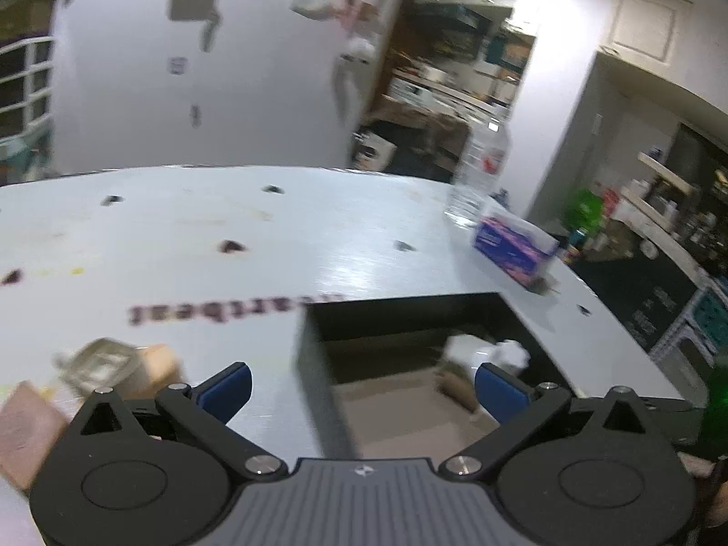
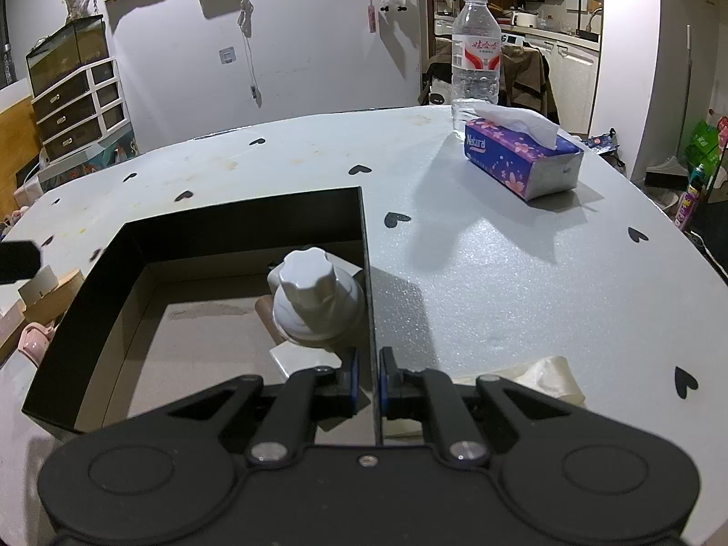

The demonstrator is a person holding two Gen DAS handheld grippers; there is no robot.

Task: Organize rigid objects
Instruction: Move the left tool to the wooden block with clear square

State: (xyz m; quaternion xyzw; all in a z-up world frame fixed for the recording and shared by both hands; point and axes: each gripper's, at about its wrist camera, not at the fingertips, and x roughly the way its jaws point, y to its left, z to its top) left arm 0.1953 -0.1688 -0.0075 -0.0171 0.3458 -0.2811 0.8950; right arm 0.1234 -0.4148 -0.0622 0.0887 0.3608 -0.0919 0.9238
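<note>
A black open box [image 2: 245, 220] stands on the white table [image 2: 523, 273]. Inside it sit a white jar with a scalloped lid [image 2: 316, 300], a flat white piece [image 2: 302, 359] and a tan item behind the jar. My right gripper [image 2: 368, 380] is shut on the box's right wall, pads on either side of it. In the blurred left wrist view, my left gripper [image 1: 364, 386] is open and empty above the box's left wall [image 1: 318, 373]. A clear plastic piece [image 1: 98, 364], a tan block [image 1: 157, 364] and a pink block [image 1: 27, 427] lie left of it.
A purple tissue box [image 2: 523, 161] and a water bottle [image 2: 475, 52] stand at the table's far right. A crumpled cream piece [image 2: 546, 377] lies by my right gripper. Pink and tan items [image 2: 36, 314] lie left of the box. Drawers [image 2: 75, 109] stand beyond the table.
</note>
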